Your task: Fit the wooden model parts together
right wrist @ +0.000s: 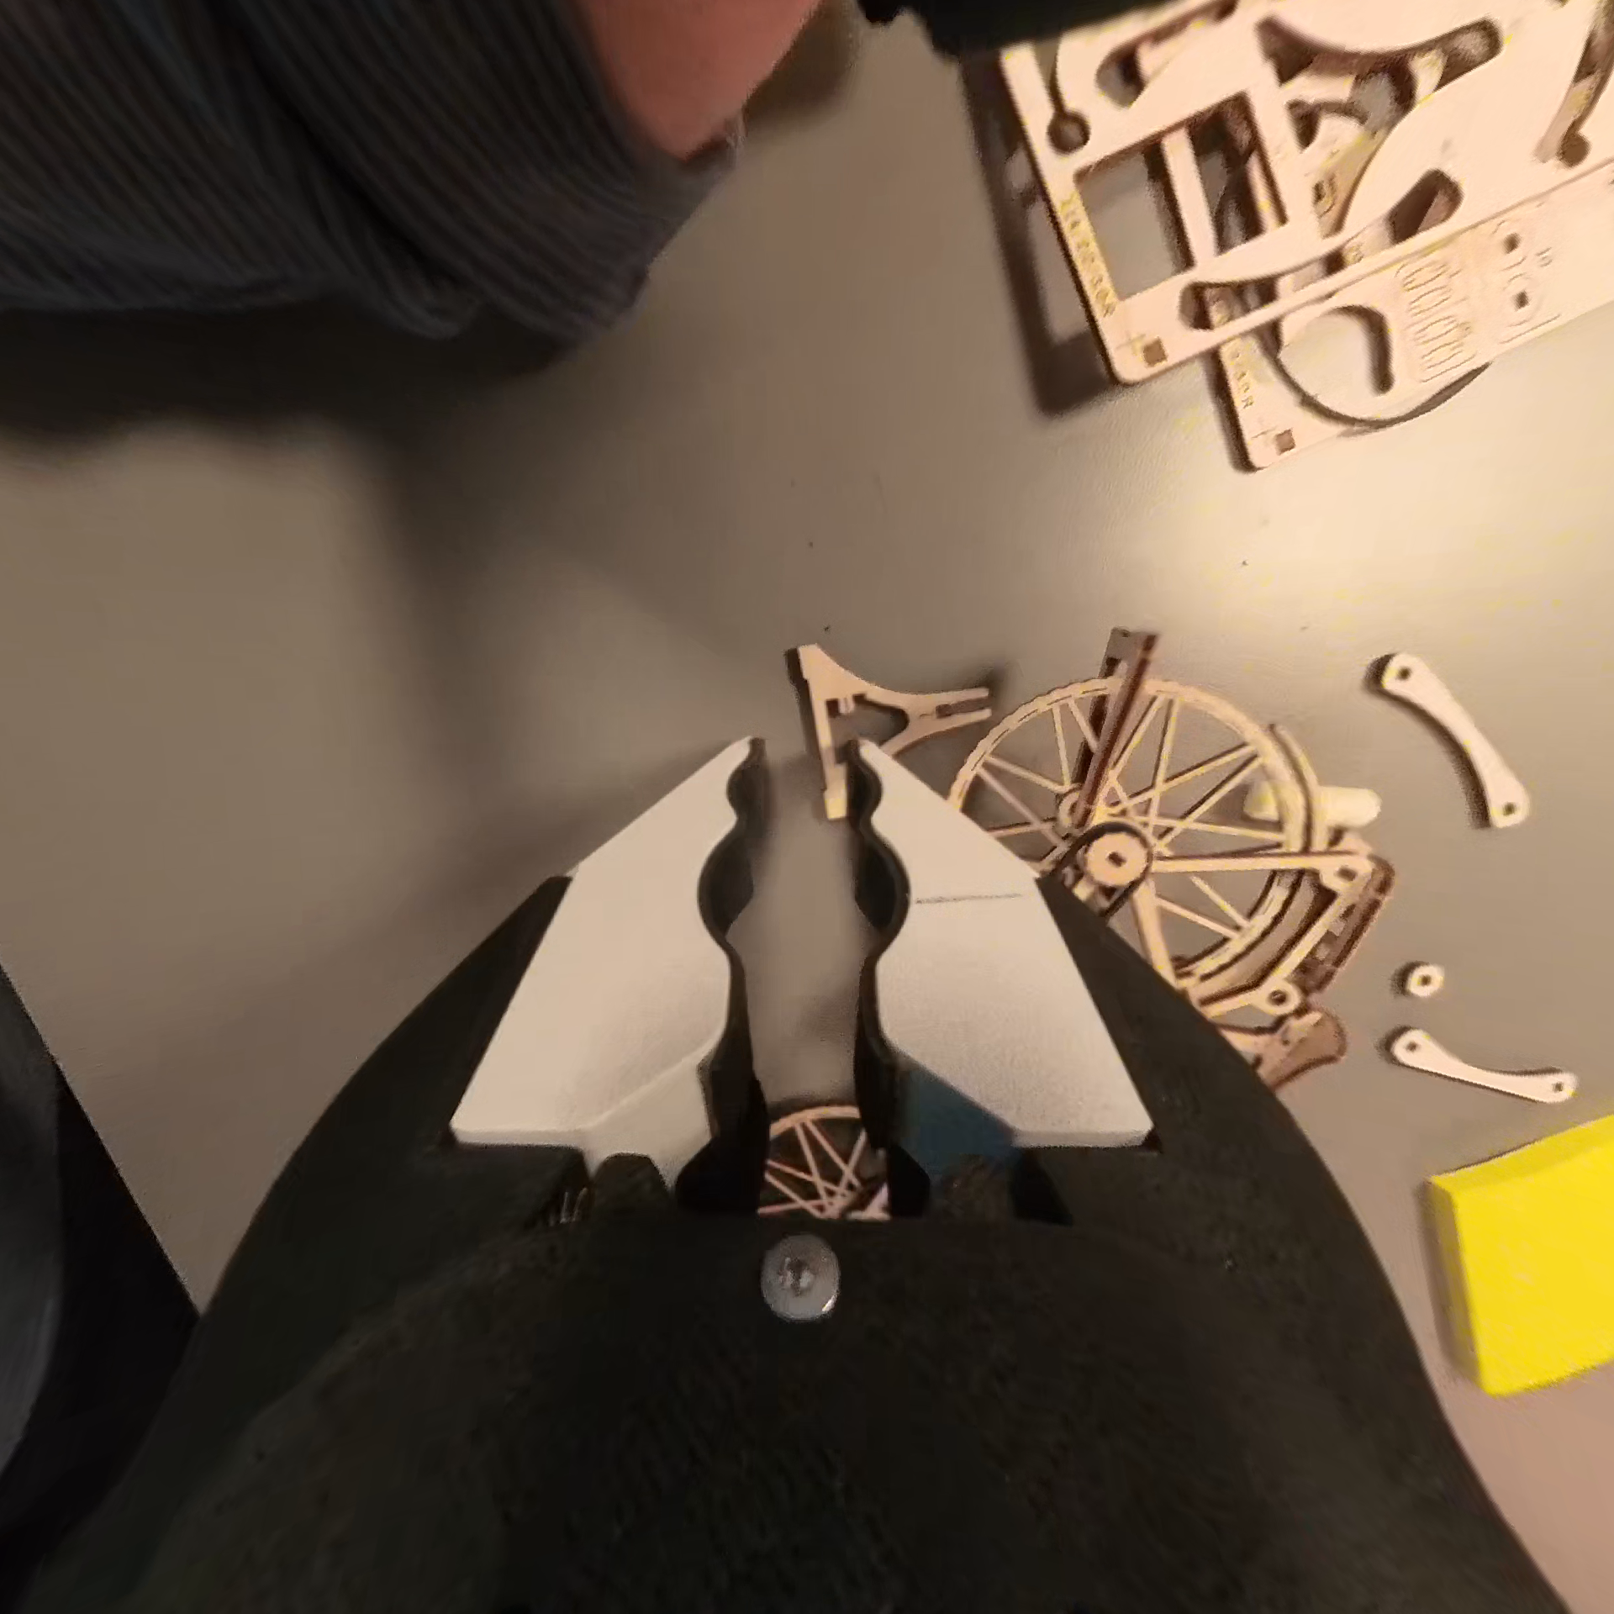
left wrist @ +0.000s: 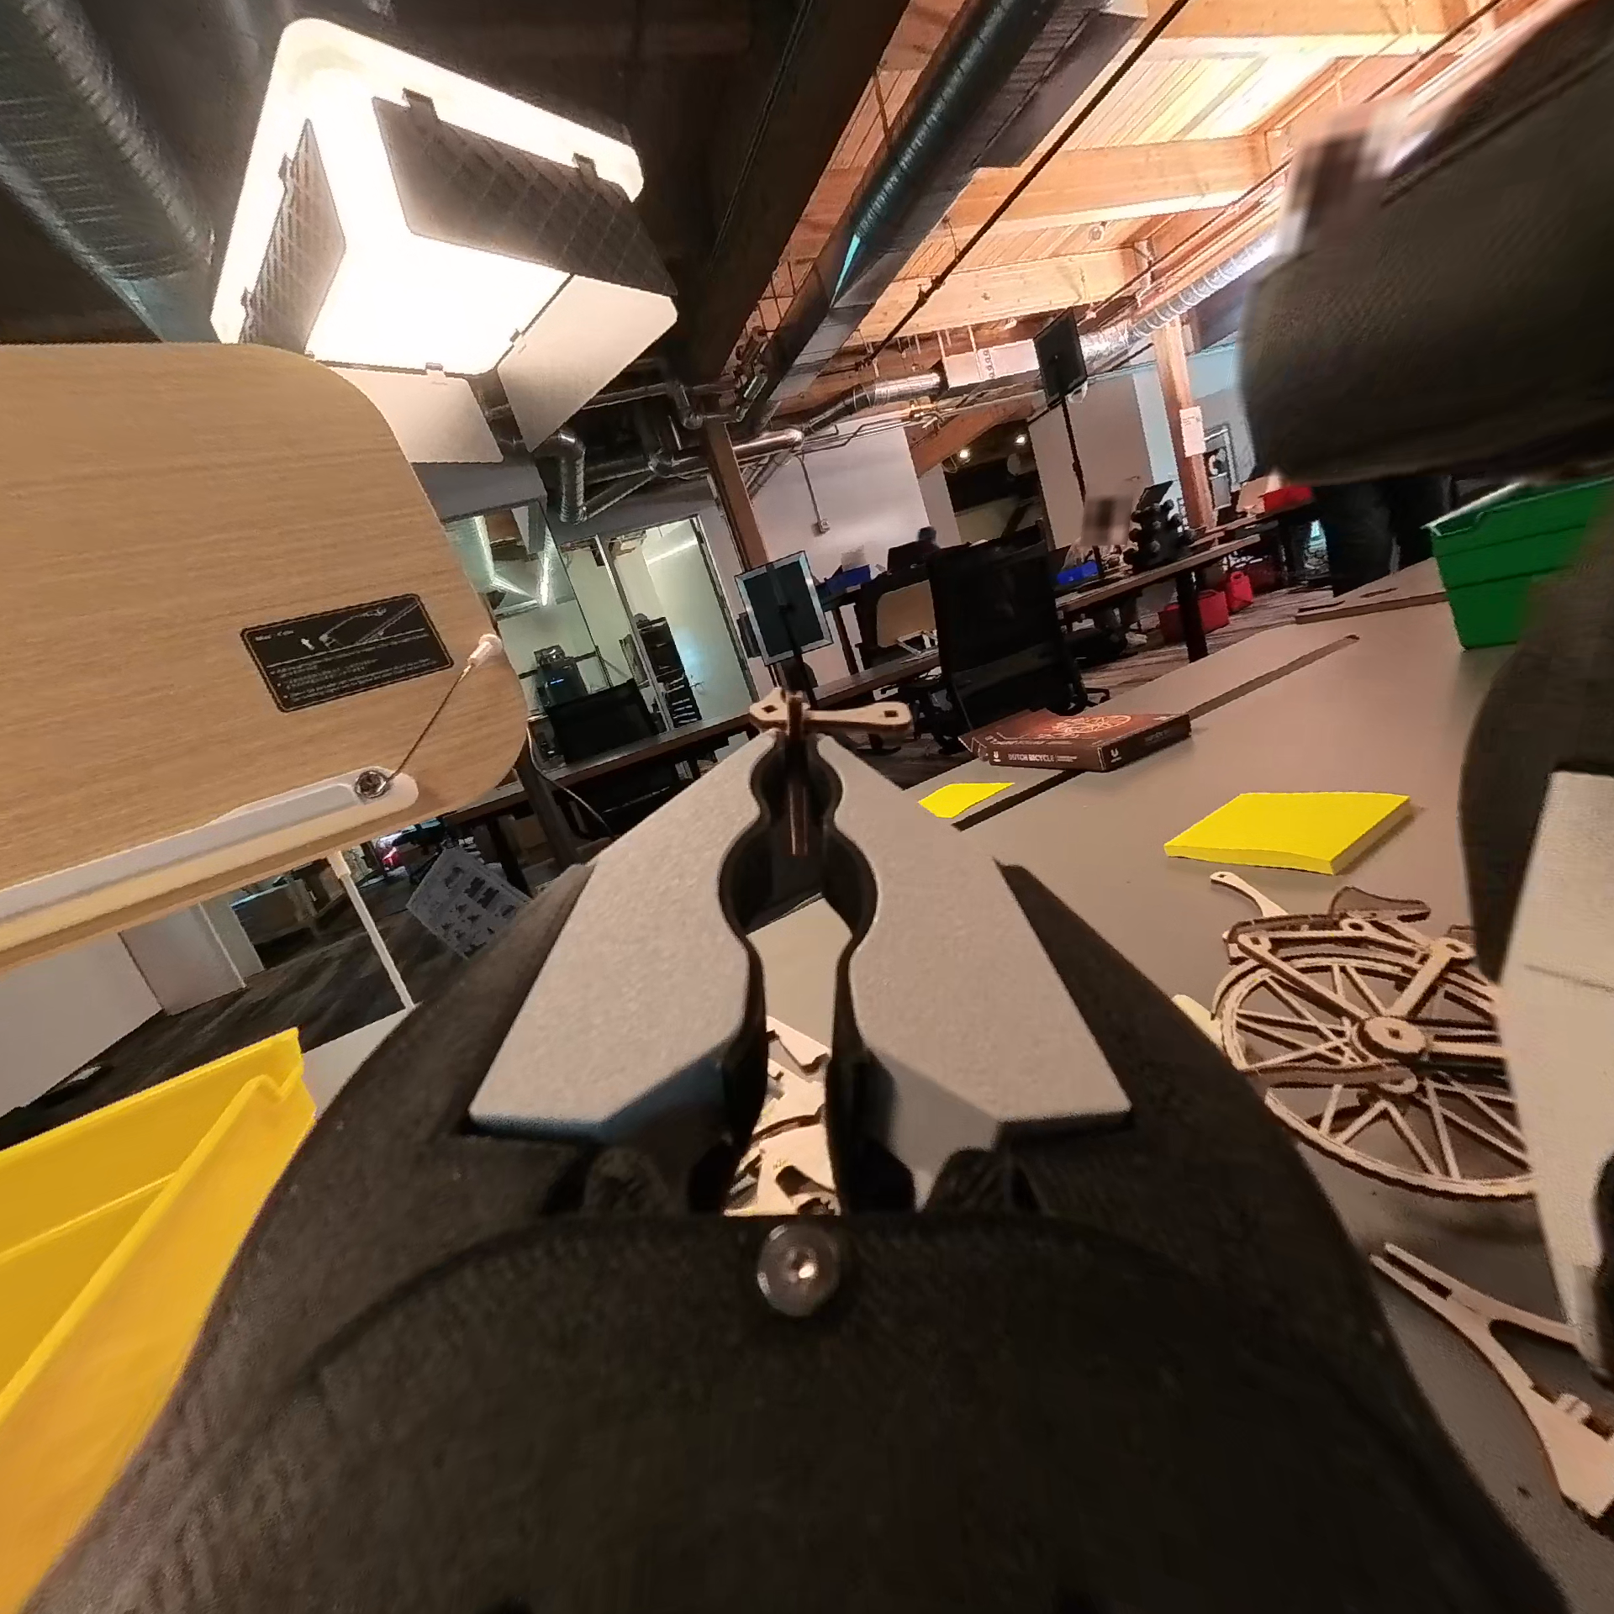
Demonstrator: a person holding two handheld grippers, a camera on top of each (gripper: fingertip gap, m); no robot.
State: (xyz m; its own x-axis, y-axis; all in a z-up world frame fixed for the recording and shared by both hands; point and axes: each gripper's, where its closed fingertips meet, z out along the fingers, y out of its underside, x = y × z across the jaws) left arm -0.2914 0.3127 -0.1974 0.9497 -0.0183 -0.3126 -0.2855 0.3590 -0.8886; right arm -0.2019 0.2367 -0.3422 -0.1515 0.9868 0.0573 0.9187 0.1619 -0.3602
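At the far left of the left wrist view a yellow bin (left wrist: 131, 1240) is seen at the near edge, with a tilted wooden board (left wrist: 218, 594) above it. In the middle, the left gripper (left wrist: 790, 742) is raised off the tabletop (left wrist: 1092, 873), and its fingers (left wrist: 699, 917) are pinched on a small wooden cross-shaped part (left wrist: 830, 712), which is gripped edge-on so that its arms stick out past the tips. It appears to be held up this way so that it can be presented to another piece. To the right, a yellow pad (left wrist: 1293, 830) and a dark flat box (left wrist: 1079, 738) lie farther off, and a partly built spoked wheel assembly (left wrist: 1371, 1039) lies flat on the near right, beside a loose forked piece (left wrist: 1520, 1389).

In the right wrist view, a striped sleeve (right wrist: 262, 157) is seen at the upper left. The right gripper (right wrist: 808, 755) is pointed down at the tabletop (right wrist: 437, 568) with its fingers (right wrist: 646, 943) spread and nothing between them. Just beyond the tips lies a branched wooden bracket (right wrist: 851, 712), touching or just beside the wheel assembly (right wrist: 1153, 838); the spread fingers seem placed for picking it up. Farther right, two curved strips (right wrist: 1458, 742) (right wrist: 1476, 1070) and a small ring (right wrist: 1424, 978) are laid apart, presumably for easy picking. Punched-out wooden sheets (right wrist: 1266, 218) are stacked at the far right, and the yellow pad (right wrist: 1528, 1266) sits nearer.
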